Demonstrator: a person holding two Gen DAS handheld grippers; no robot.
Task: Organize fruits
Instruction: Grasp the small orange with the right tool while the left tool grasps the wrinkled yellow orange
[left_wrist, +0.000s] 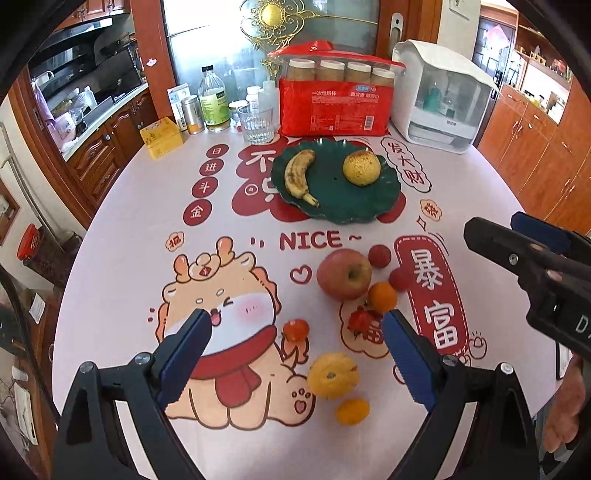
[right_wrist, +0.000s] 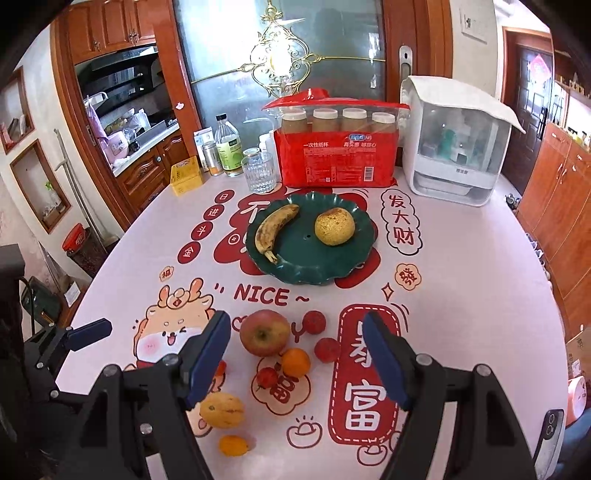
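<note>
Both claws stood open and empty above the table (left_wrist: 122, 221): the left gripper (left_wrist: 295, 332) and the right gripper (right_wrist: 297, 332). On the green plate (right_wrist: 310, 266) lay a banana (right_wrist: 275, 230) and a yellow pear (right_wrist: 334, 226). The apple (right_wrist: 264, 332) and small fruits lay loose nearer, beside each other

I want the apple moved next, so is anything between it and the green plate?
Nothing visible. Only bare tablecloth lies between the apple and the green plate, whose near middle is free between the banana and the yellow fruit.
</note>
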